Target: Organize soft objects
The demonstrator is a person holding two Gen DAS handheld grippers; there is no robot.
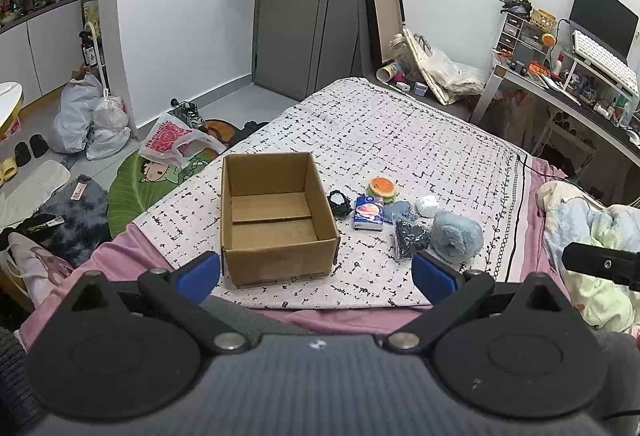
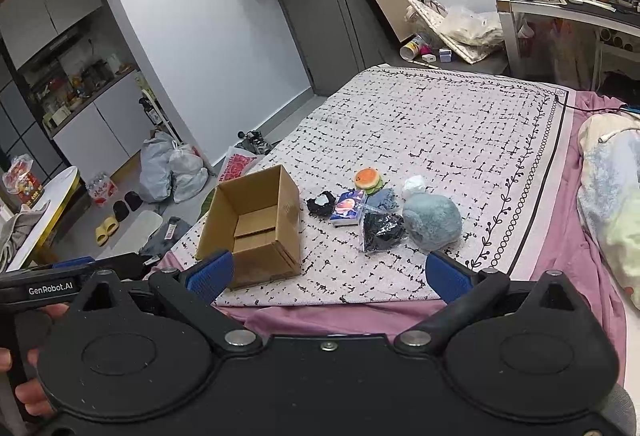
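Note:
An open, empty cardboard box [image 1: 276, 220] [image 2: 256, 224] stands on the patterned bed cover. To its right lie soft items: a fluffy blue-grey ball [image 1: 456, 236] [image 2: 431, 222], a black bundle in clear plastic [image 1: 410, 238] [image 2: 380, 228], a blue tissue pack [image 1: 369, 213] [image 2: 347, 210], an orange burger-shaped toy [image 1: 382, 188] [image 2: 368, 180], a black-and-white ring [image 1: 339, 202] [image 2: 321, 204], a blue cloth [image 1: 400, 211] and a white wad [image 1: 427, 205] [image 2: 414, 186]. My left gripper [image 1: 316, 272] is open and empty, held before the box. My right gripper [image 2: 330, 274] is open and empty, short of the items.
The patterned cover [image 1: 400, 140] lies over a pink sheet [image 1: 132, 248]. A crumpled duvet [image 1: 592, 236] is at the right. Bags, shoes and mats litter the floor [image 1: 80, 124] to the left. A cluttered desk [image 1: 580, 76] stands at the back right.

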